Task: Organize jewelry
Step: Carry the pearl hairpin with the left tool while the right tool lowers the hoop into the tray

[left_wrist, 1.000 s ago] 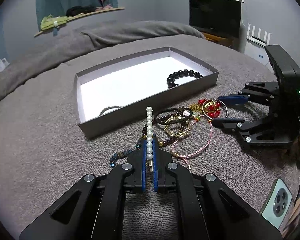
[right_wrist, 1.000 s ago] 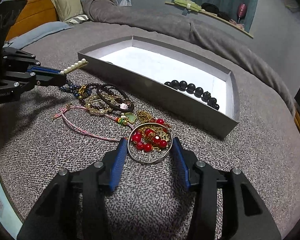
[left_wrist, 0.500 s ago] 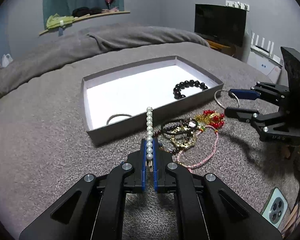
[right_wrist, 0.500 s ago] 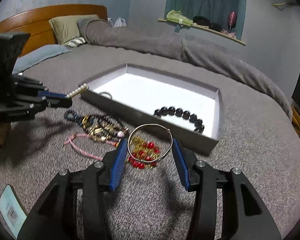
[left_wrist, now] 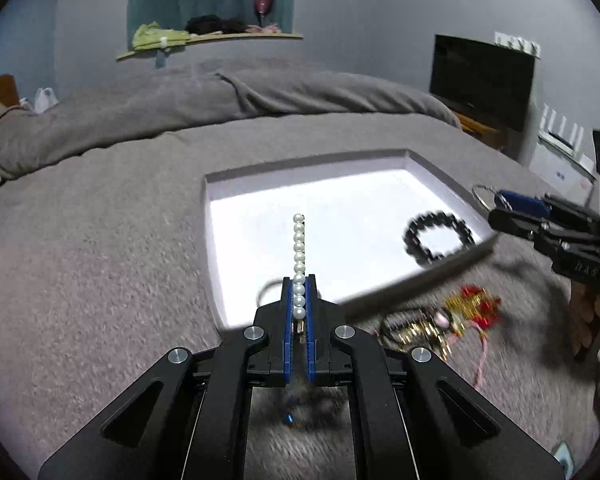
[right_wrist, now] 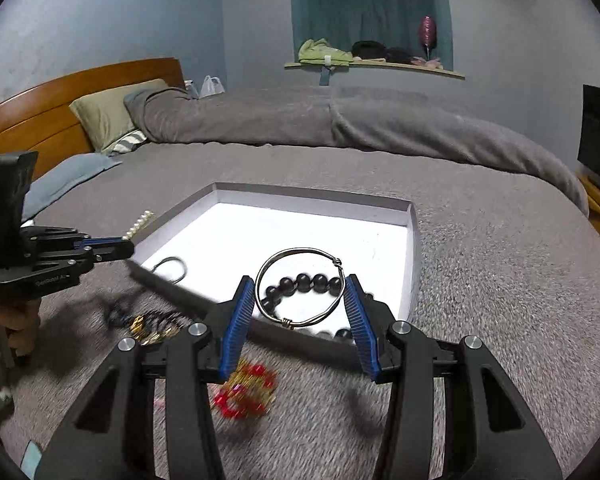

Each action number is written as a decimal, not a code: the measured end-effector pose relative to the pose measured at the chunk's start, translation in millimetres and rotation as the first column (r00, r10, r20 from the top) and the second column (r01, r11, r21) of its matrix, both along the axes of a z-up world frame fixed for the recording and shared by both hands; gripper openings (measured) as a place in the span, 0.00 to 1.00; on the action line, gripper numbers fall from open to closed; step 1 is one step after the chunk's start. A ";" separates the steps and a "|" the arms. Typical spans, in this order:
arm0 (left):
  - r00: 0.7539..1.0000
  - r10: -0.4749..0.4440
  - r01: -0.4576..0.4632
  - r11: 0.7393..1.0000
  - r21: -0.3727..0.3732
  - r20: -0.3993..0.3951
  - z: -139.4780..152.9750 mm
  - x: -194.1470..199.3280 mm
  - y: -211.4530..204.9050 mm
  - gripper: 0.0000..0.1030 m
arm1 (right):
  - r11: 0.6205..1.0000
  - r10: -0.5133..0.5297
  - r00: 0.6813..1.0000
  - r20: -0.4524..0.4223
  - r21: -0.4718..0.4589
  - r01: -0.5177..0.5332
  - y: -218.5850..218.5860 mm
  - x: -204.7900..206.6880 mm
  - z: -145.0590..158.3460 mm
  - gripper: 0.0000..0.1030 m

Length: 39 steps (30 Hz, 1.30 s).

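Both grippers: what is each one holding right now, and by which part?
Left gripper pinches the pearl strand near its lower end. Right gripper holds the silver wire bangle across its width, fingers on opposite sides.

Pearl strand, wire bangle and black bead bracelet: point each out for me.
pearl strand [left_wrist: 299,258], left wrist view, on a pearl above the fingers.
wire bangle [right_wrist: 286,322], right wrist view, on its twisted wire joint.
black bead bracelet [left_wrist: 414,250], left wrist view, on its left beads.

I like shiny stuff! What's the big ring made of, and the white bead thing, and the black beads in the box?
The ring looks like silvery metal wire: thin, shiny, twisted at its joins. The white bead strand looks like pearls, real or fake, round with a soft gloss. The black beads look like polished stone or glass; blur leaves that open.
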<state>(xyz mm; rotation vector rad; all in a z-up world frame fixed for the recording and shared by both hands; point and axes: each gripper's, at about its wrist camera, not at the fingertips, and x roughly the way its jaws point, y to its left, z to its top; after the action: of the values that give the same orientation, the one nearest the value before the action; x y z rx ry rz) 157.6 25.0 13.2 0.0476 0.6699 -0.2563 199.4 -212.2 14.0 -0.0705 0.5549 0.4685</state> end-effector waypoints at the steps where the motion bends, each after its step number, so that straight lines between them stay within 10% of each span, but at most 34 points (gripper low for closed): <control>1: 1.000 0.007 -0.007 1.000 -0.003 0.002 -0.1 2.5 0.8 0.06 | 1.000 -0.003 1.000 -0.008 0.004 0.003 0.3 6.6 -1.5 0.45; 36: 0.993 0.044 -0.041 0.999 0.032 -0.106 -25.3 29.2 7.2 0.15 | 0.999 -0.046 0.987 -0.151 -0.036 0.041 -2.1 44.0 -32.0 0.46; 39: 0.997 0.036 -0.033 0.999 0.041 -0.075 -21.1 22.9 6.1 0.42 | 0.999 -0.040 0.990 -0.136 -0.006 0.040 -7.2 40.3 -28.4 0.51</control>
<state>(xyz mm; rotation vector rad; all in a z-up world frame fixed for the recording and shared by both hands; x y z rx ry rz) 180.5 31.0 -7.9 0.0647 0.7508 -0.2125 239.7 -219.4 -14.4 -0.0310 0.6896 0.4353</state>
